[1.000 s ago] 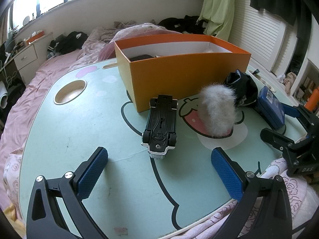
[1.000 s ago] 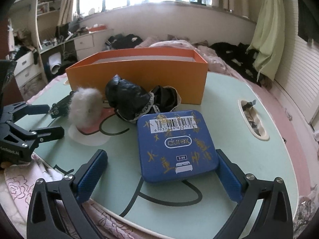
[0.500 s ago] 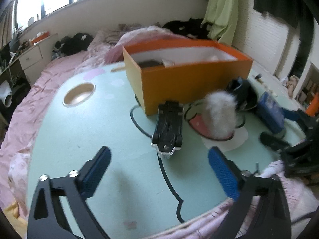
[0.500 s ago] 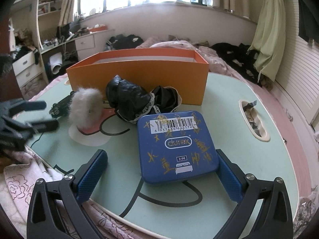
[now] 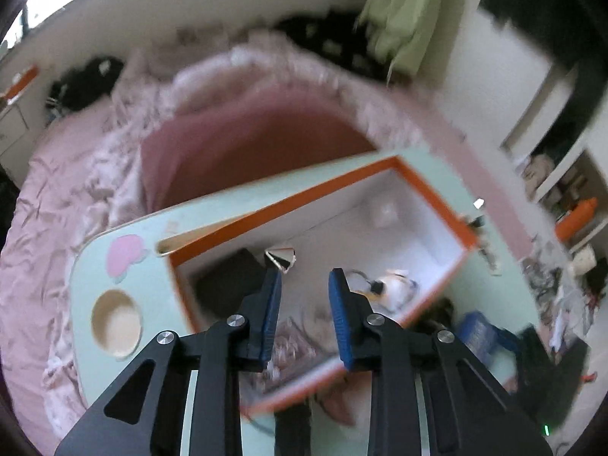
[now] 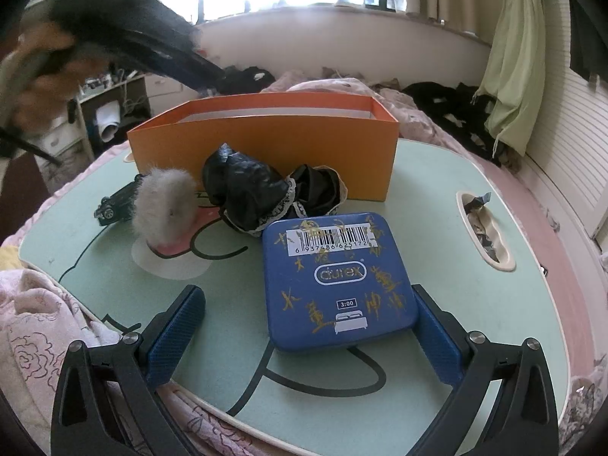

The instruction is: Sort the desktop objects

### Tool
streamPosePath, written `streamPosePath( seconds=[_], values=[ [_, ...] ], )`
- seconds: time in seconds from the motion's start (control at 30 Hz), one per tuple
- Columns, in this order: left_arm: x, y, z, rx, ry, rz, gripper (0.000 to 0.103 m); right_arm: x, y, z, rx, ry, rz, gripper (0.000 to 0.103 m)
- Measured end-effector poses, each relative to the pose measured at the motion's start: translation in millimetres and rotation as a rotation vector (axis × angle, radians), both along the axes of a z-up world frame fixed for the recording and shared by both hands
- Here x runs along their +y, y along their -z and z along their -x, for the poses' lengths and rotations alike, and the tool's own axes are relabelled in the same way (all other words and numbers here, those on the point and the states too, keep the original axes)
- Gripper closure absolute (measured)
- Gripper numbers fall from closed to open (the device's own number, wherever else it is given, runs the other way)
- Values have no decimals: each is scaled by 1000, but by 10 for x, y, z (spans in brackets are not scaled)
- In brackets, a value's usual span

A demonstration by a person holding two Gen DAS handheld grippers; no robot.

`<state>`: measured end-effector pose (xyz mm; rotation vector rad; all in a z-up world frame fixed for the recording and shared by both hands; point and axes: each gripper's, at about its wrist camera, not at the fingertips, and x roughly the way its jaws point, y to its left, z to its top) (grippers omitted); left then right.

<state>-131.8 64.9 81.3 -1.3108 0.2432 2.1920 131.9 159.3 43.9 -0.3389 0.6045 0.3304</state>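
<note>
Square blue tin (image 6: 338, 285) btwn wide right fingers (image 6: 433, 342); left fingers (image 5: 338, 304) narrow, empty, above orange cardboard box (image 5: 429, 186).

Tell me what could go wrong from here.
The blue tin sits off-centre in the open right claw, so closing may twist or shove it. It lies near the table edge and could slide off. The left claw hangs low over the orange box; it may bump the rim.
</note>
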Motion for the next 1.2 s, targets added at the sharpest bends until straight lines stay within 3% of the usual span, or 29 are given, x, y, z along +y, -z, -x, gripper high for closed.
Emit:
streamPosePath(
  seconds=[0.07, 0.2, 0.33, 0.47, 0.57, 0.73, 0.9, 1.03, 1.2],
  values=[
    [216, 167, 141, -18, 10, 89, 76, 19, 0, 1, -1, -1, -1, 0],
    [392, 423, 299, -77, -2, 185, 76, 33, -2, -27, -2, -1, -3, 0],
    [502, 471, 319, 15, -21, 297, 71, 49, 3, -29, -5, 1, -4, 0],
    [587, 672, 319, -9, 2, 375, 71, 54, 4, -27, -6, 5, -4, 0],
    [615, 700, 302, 34, 0, 386, 71, 53, 4, -23, -6, 8, -5, 0],
    [536, 698, 340, 28, -2, 359, 73, 74, 12, -28, -5, 12, -5, 0],
    [386, 235, 5, 127, 27, 200, 73, 61, 5, -19, -6, 16, -5, 0],
    [237, -68, -490, 140, 111, 46, 73, 57, 5, -18, -6, 20, -5, 0],
    [135, 94, -926, 94, 158, -1, 72, 66, 10, -20, -6, 24, -6, 0]
  ],
)
